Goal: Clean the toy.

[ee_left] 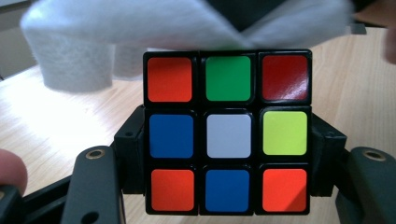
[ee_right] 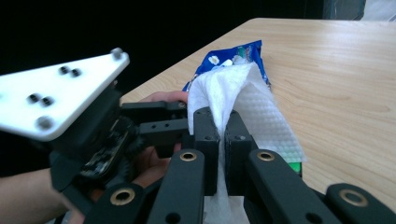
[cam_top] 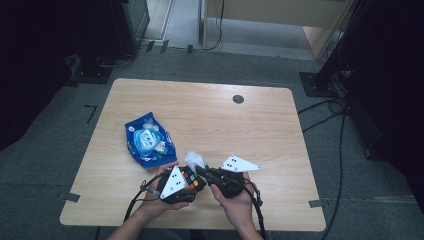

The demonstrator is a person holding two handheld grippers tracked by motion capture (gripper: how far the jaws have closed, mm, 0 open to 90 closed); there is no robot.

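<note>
Wipe [ee_right: 243, 107] above gripped cube [ee_left: 227, 133]

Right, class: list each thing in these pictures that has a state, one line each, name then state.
Cube: scrambled, clamped in the left tool.
Wipe: pulled out, crumpled, pinched in the right tool.
Wipe pack: lying flat on the table.
Left tool: shut on the cube.
Right tool: shut on the wipe.
</note>
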